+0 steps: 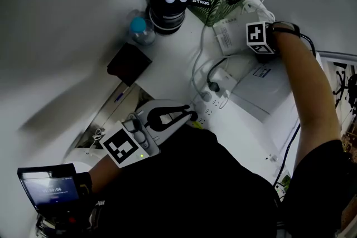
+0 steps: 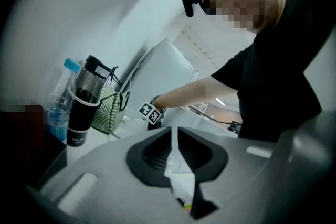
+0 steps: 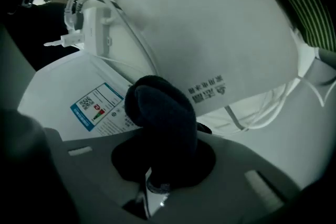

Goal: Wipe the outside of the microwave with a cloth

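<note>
Dark cloth (image 3: 163,113) clamped in right tongs (image 3: 159,168) against the microwave (image 3: 52,92); left tongs (image 2: 174,139) closed, empty.

R gripper (image 3: 153,168) jaws clamped on dark cloth (image 3: 164,113), bunched in a wad over the white microwave (image 3: 50,94) face, just beside its blue-edged label (image 3: 97,107). White printed sheet (image 3: 220,34) behind the wad, white cables (image 3: 134,34) across it. Green-striped bag (image 3: 311,5) top-right.
</note>
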